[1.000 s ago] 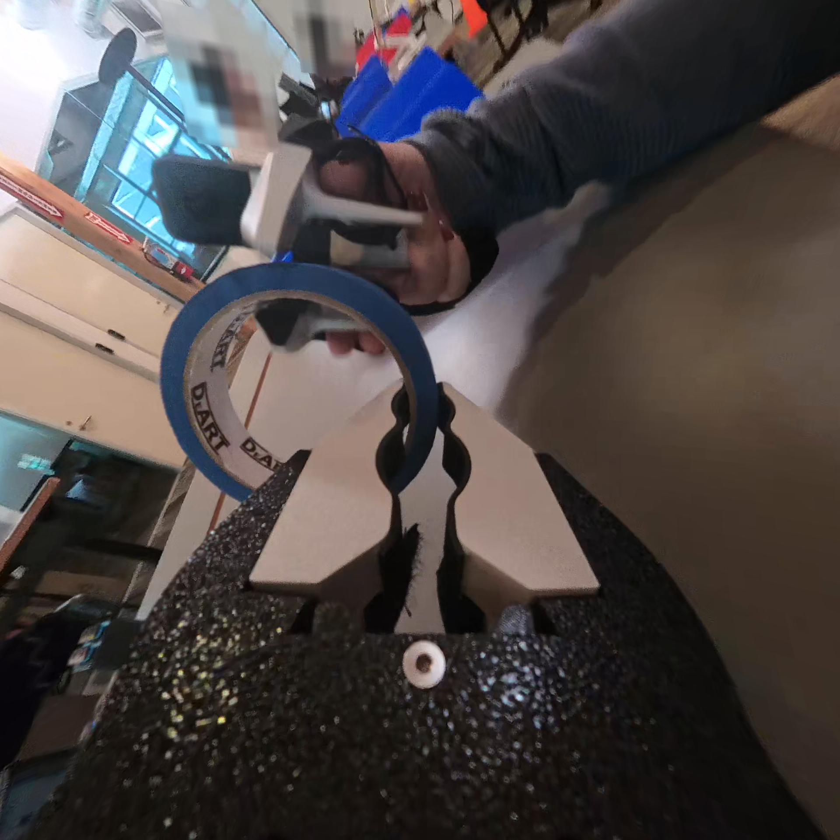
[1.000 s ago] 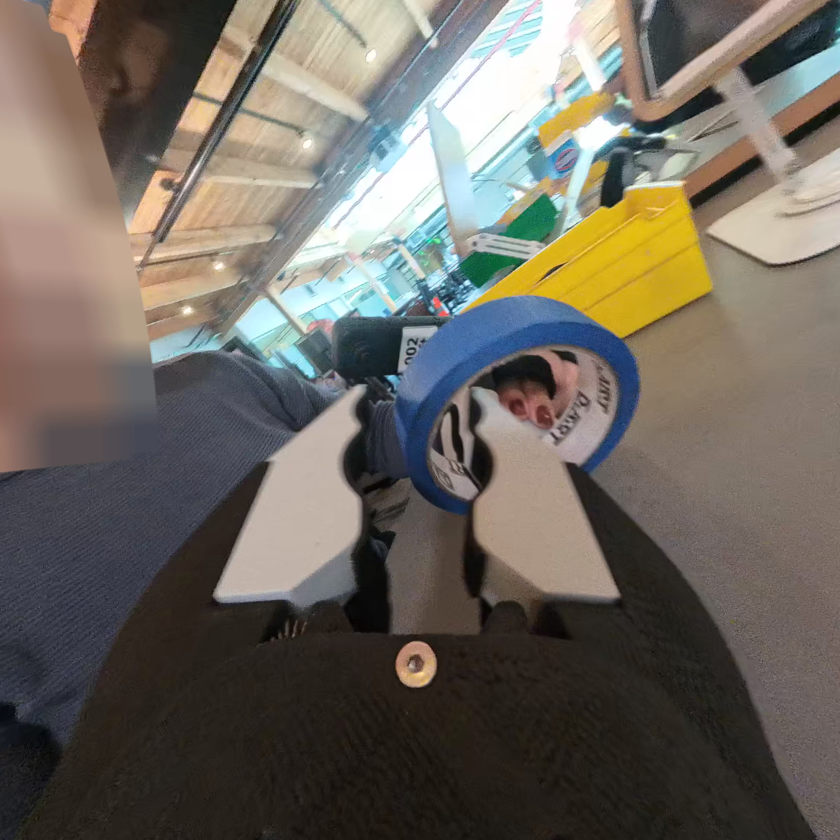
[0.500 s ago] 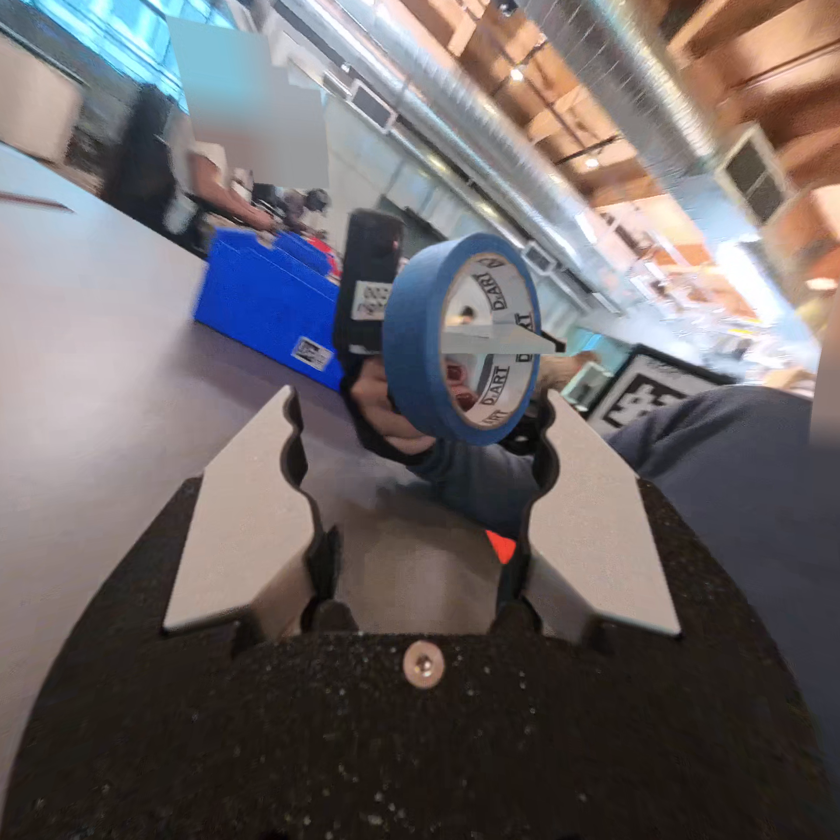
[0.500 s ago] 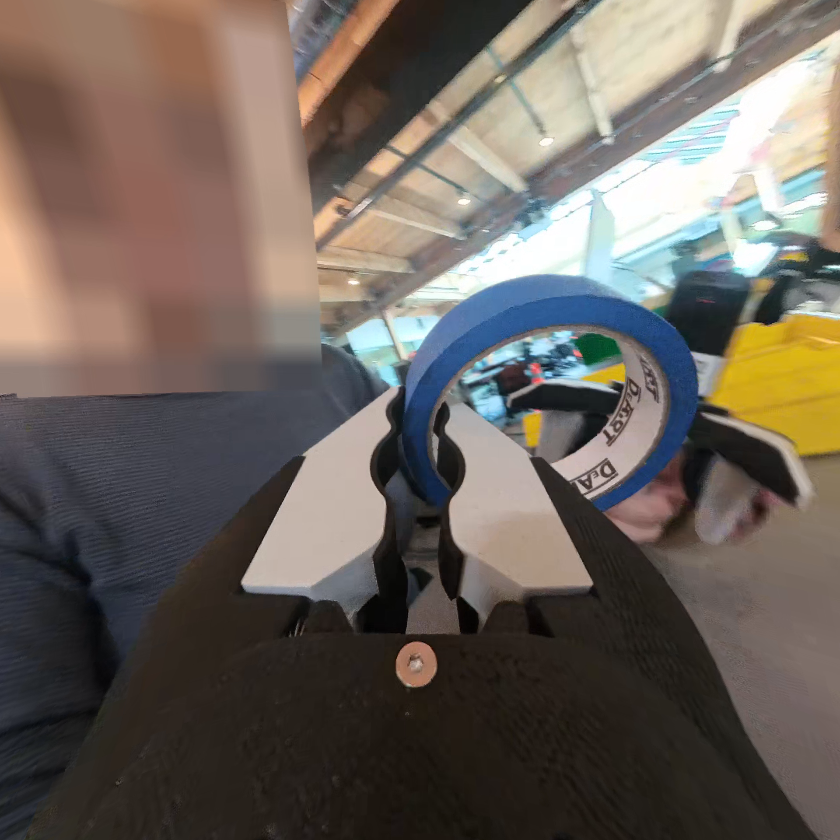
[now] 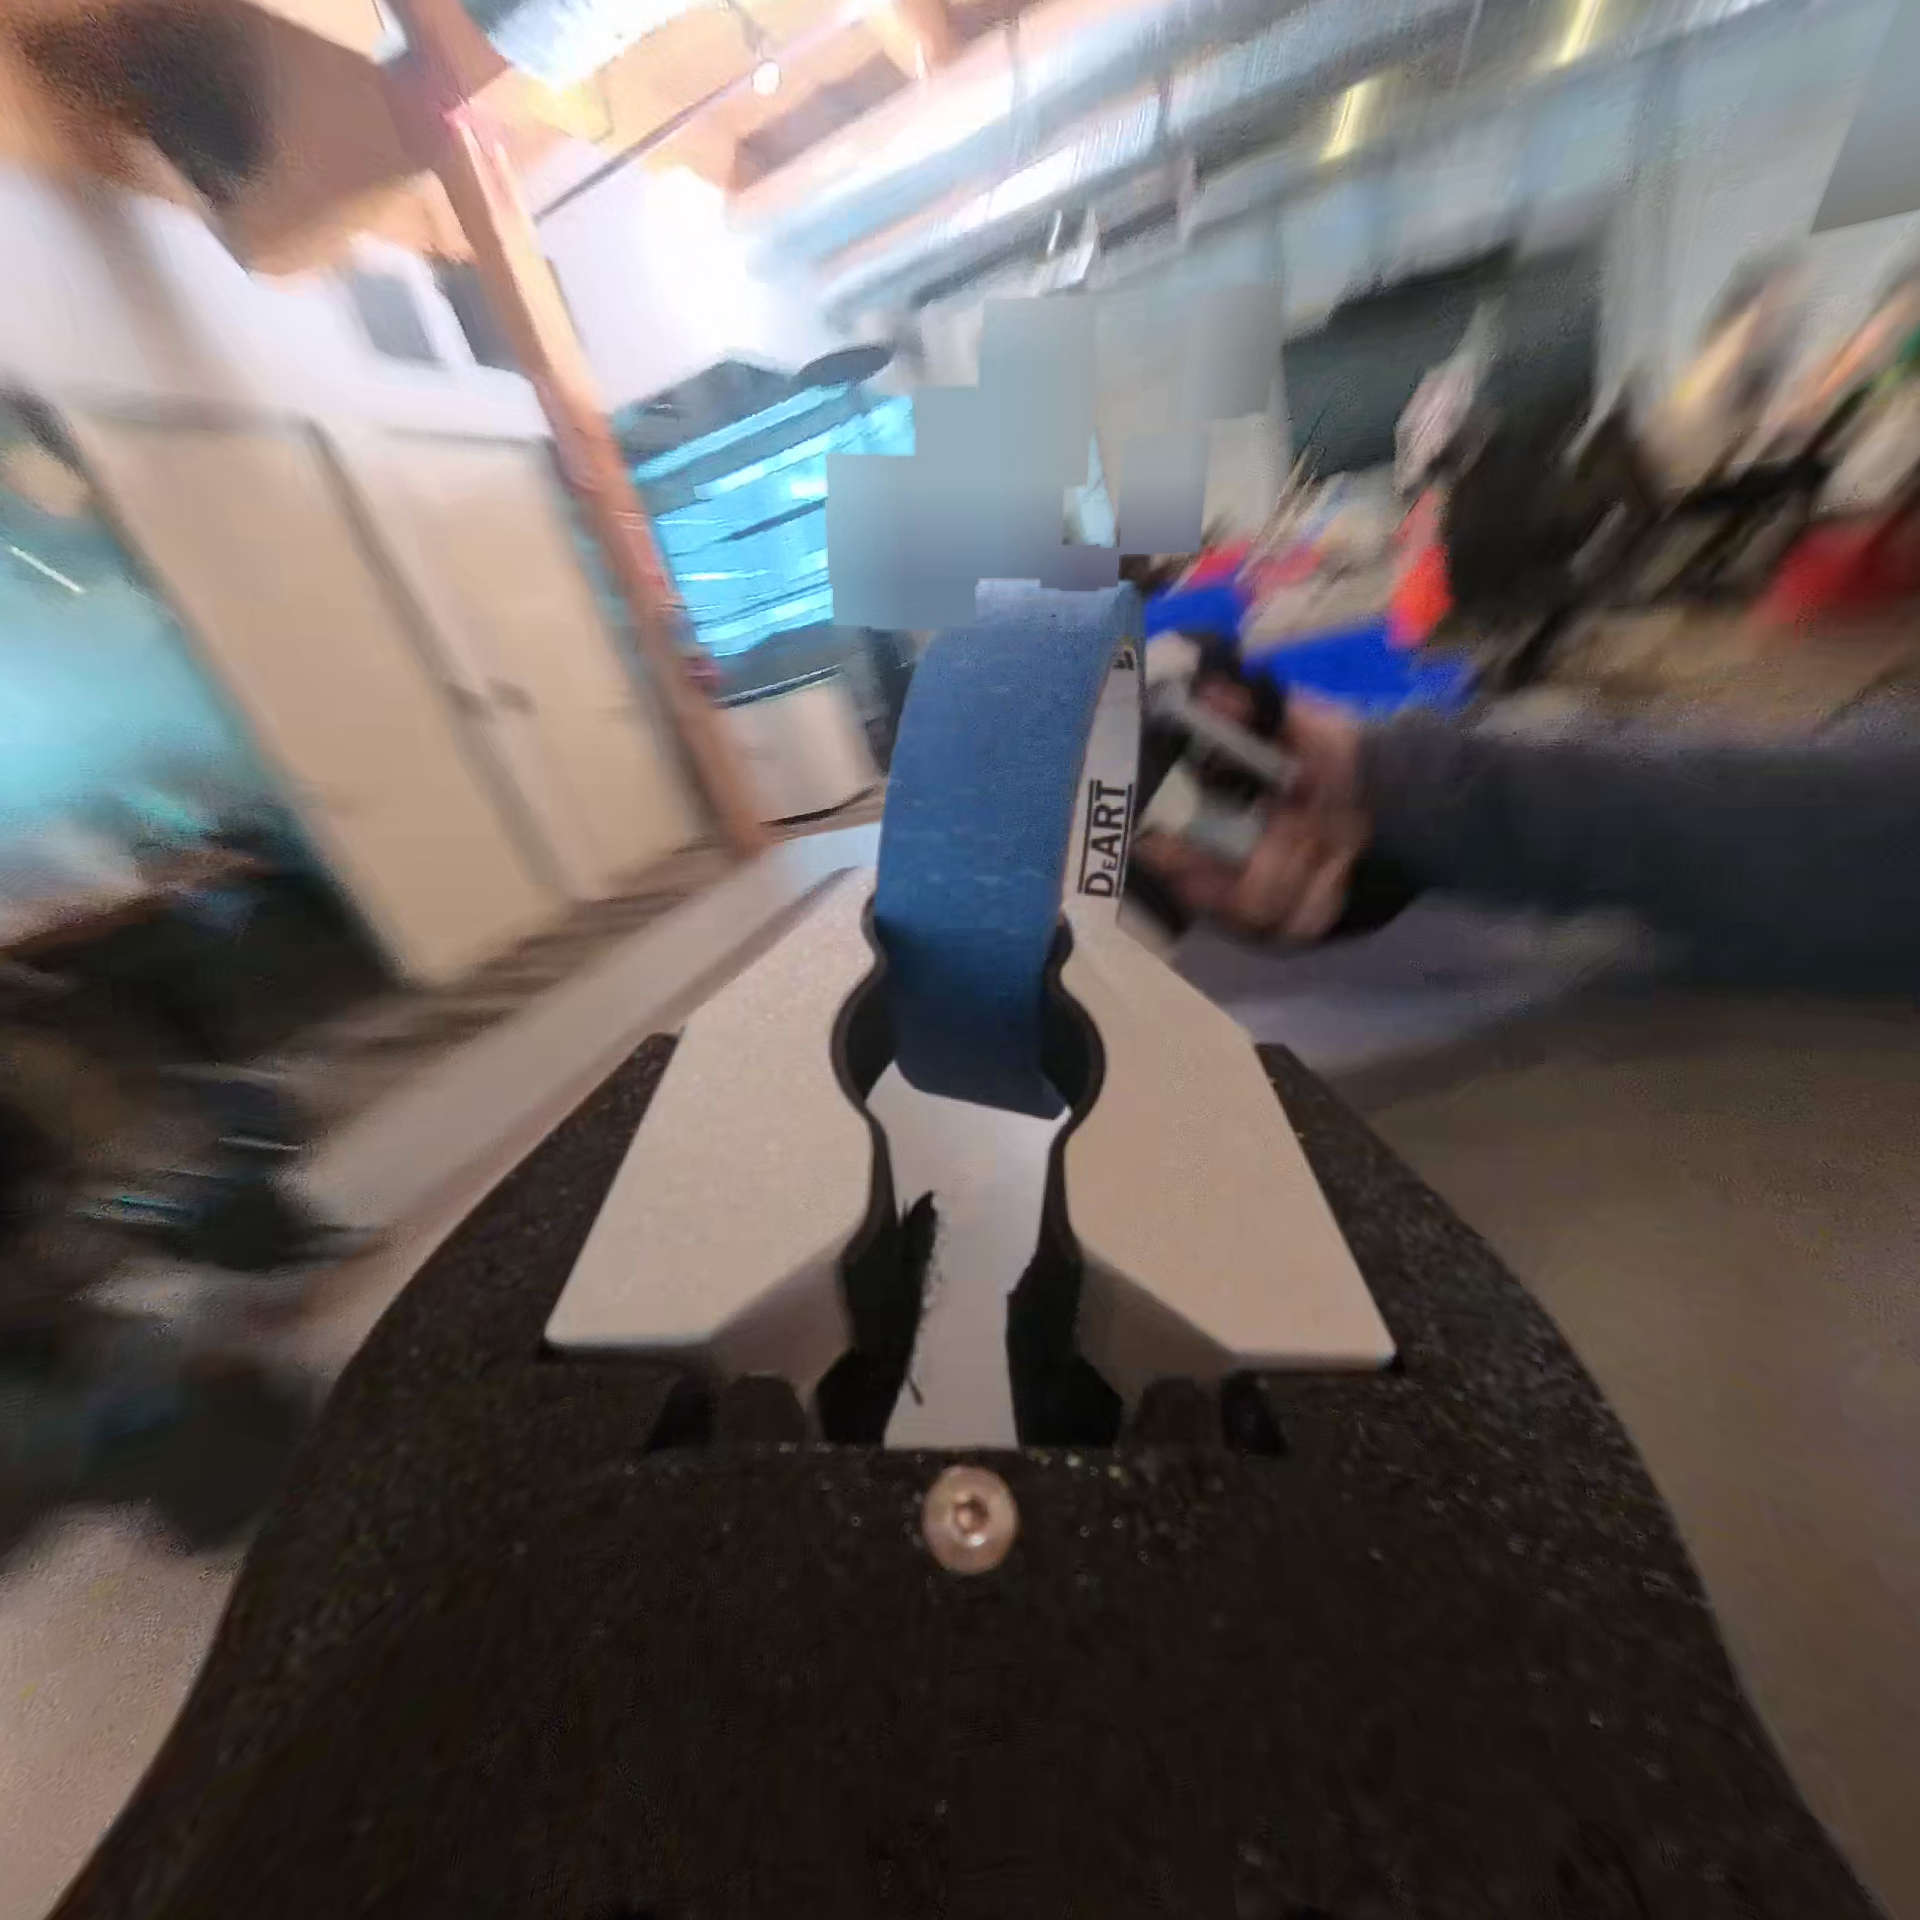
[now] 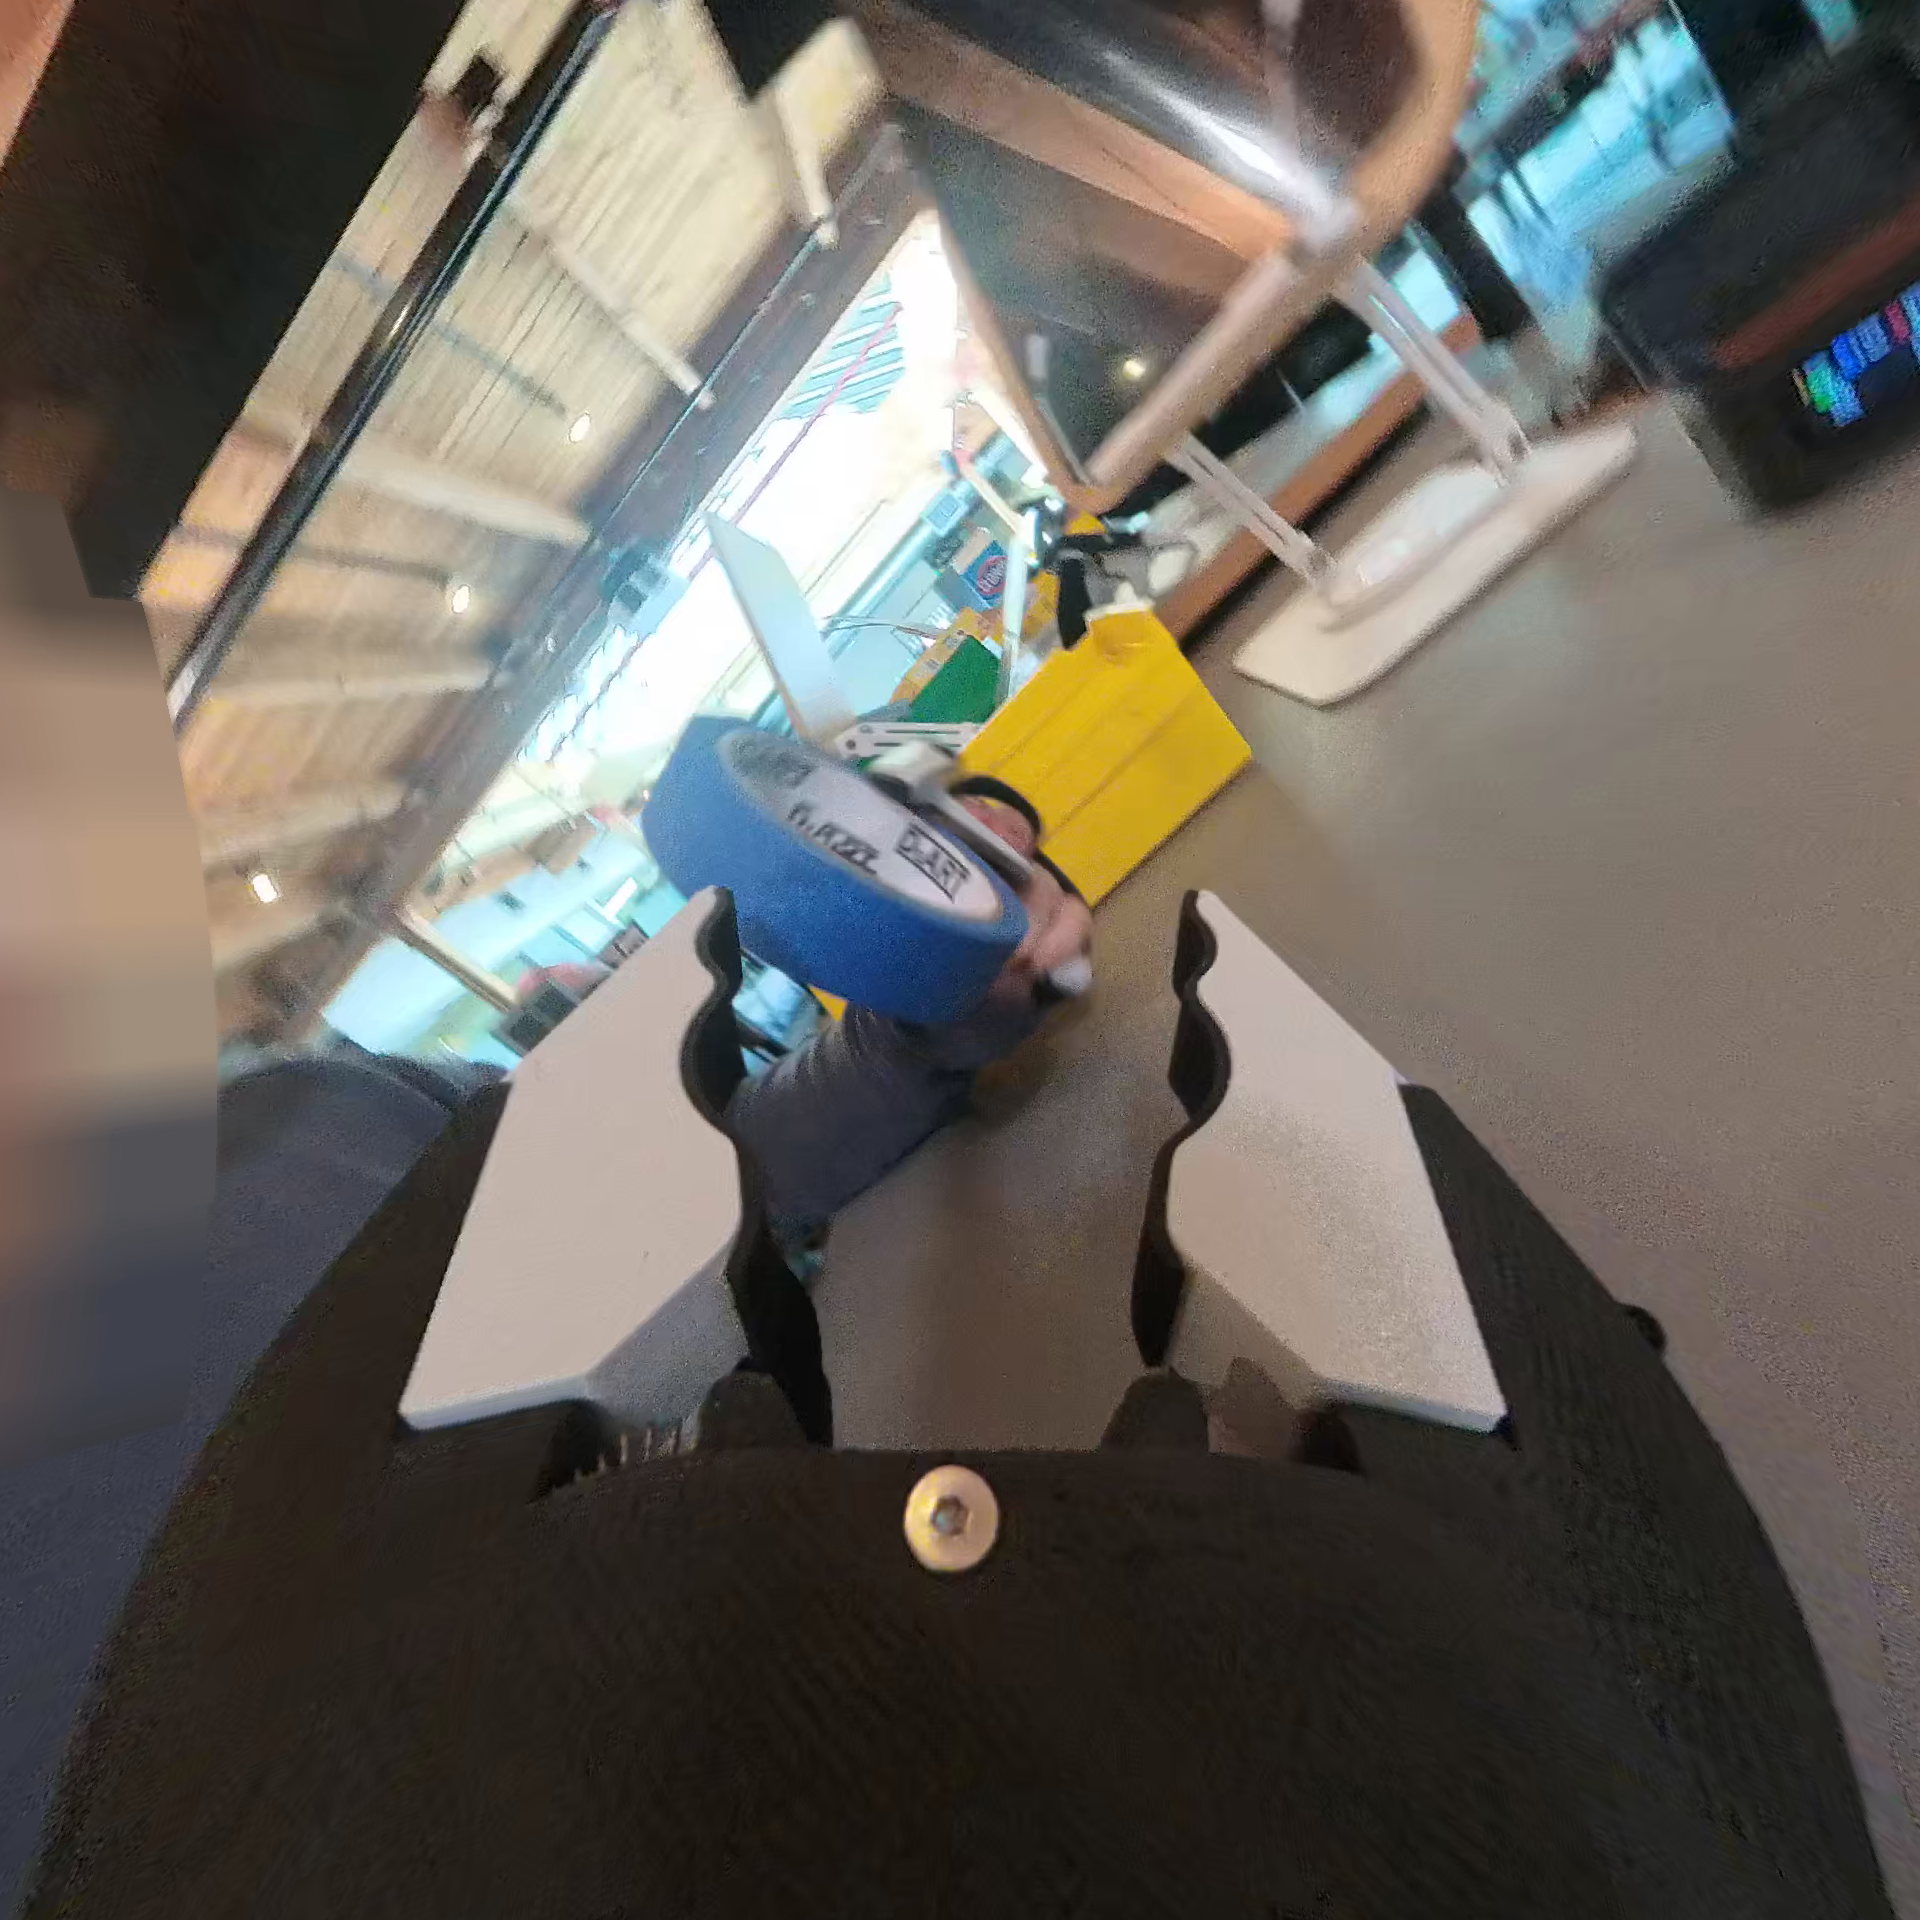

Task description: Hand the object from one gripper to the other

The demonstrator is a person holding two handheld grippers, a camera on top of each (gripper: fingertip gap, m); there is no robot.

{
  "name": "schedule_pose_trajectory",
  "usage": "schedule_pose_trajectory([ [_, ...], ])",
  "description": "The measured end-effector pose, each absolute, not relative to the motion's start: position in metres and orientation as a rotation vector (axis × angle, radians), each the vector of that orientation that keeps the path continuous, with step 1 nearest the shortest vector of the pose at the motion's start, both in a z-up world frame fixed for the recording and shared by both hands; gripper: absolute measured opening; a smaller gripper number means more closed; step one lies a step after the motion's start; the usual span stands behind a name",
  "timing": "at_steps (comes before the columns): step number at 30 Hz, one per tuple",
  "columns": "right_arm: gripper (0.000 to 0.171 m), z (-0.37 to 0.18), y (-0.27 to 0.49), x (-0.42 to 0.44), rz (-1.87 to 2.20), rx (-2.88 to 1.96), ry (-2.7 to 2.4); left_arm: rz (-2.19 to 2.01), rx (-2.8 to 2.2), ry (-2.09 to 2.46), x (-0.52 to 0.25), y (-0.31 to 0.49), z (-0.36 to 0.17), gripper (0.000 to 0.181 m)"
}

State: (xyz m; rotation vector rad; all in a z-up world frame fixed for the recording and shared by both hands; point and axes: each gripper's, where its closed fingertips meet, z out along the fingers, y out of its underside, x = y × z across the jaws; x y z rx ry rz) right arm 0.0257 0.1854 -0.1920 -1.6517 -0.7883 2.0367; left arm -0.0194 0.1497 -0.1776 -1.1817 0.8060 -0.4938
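Since half a second ago the tape (image 5: 982, 852) has passed from the right gripper to the left gripper (image 5: 966, 940). Left wrist view, centre: left gripper clamped across the width of the blue roll, which stands edge-on above its fingers (image 5: 748, 1122). Right of centre, blurred: a hand (image 5: 1262, 831) on the right gripper, with a dark sleeve (image 5: 1621, 821) running to the right edge. Right wrist view: right gripper (image 6: 956, 940) with fingers (image 6: 1309, 1174) spread apart, holding nothing; tape (image 6: 831, 894) centre, beyond the tips, carried by the left gripper; yellow bin (image 6: 1112, 758) behind it.
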Motion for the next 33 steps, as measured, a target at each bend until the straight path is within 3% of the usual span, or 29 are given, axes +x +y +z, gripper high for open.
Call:
schedule_pose_trajectory([
  [4, 0.087, -0.207, 0.184, 0.019, 2.279, -1.82, -0.608, 0.416, -0.932, 1.12, -0.015, 0.15, -0.189, 0.021],
  [8, 0.085, -0.219, 0.167, 0.01, 2.388, -1.895, -0.669, 0.816, -0.663, 1.259, 0.0, 0.141, -0.196, 0.02],
  [9, 0.071, -0.215, 0.162, 0.011, 2.437, -1.856, -0.702, 0.848, -0.641, 1.284, 0.002, 0.141, -0.199, 0.02],
  [10, 0.046, -0.214, 0.159, 0.011, 2.441, -1.837, -0.731, 0.835, -0.649, 1.282, 0.004, 0.142, -0.201, 0.021],
  [12, 0.036, -0.216, 0.16, 0.012, 2.377, -1.819, -0.781, 0.694, -0.783, 1.235, 0.0, 0.148, -0.204, 0.027],
  [16, 0.031, -0.194, 0.17, 0.018, 2.213, -1.59, -0.838, -0.06, -1.337, 0.972, -0.006, 0.167, -0.212, 0.104],
  [19, 0.029, -0.173, 0.175, 0.027, 2.03, -1.388, -0.887, -0.794, -1.51, 0.779, 0.004, 0.16, -0.22, 0.112],
  [22, 0.029, -0.162, 0.167, 0.032, 1.829, -1.227, -1.002, -1.343, -1.481, 0.598, 0.002, 0.149, -0.205, 0.107],
  [24, 0.028, -0.162, 0.159, 0.031, 1.715, -1.168, -1.084, -1.501, -1.402, 0.592, 0.002, 0.139, -0.195, 0.087],
  [28, 0.028, -0.165, 0.148, 0.026, 1.559, -1.074, -1.193, -1.363, -1.452, 0.72, 0.013, 0.133, -0.207, 0.069],
  [30, 0.028, -0.165, 0.14, 0.024, 1.529, -1.029, -1.233, -1.3, -1.442, 0.772, 0.018, 0.13, -0.21, 0.05],
  [31, 0.028, -0.162, 0.136, 0.025, 1.542, -1.012, -1.243, -1.233, -1.44, 0.785, 0.018, 0.132, -0.212, 0.028],
  [33, 0.028, -0.159, 0.137, 0.023, 1.571, -1.043, -1.203, -1.094, -1.37, 0.801, 0.012, 0.135, -0.204, 0.026],
])
